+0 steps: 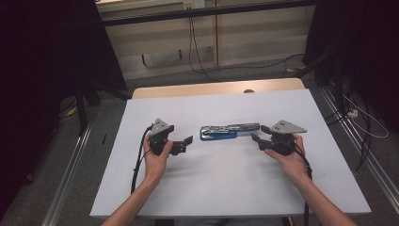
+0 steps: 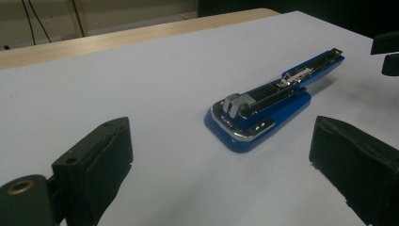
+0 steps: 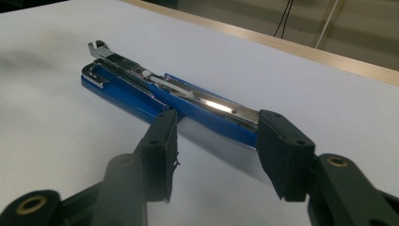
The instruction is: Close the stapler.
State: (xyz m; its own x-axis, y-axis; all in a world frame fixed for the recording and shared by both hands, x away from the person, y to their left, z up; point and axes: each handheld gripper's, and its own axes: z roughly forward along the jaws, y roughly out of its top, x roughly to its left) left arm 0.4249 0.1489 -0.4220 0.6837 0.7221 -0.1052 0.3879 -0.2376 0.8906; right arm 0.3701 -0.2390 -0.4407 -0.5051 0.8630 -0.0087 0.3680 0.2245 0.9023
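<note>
Stapler [image 1: 229,131] trouble could start from here. That blue stapler lay flat and opened out long in the middle of the white tabletop [image 1: 226,188]. Its shiny metal rail faced up, and nothing held it.

From the stapler, the left gripper [image 1: 183,143] sat at about 8 o'clock, a little way off. Its jaws were spread wide and held nothing. In the left gripper view the stapler [image 2: 263,110] lay ahead, between the two black jaws but farther out.

The right gripper [image 1: 259,134] sat at about 3 o'clock, just beside the thin end of the stapler. Its jaws were spread too, and empty. In the right gripper view the stapler [image 3: 179,101] lay just past the tips of the right gripper [image 3: 214,146].

I think the smooth metal could slip if the jaws closed on it at a slant. The stapler was unfolded, so a lift by one end could make it swing or fold at the hinge. A push from one side alone could slide it along the smooth top
</note>
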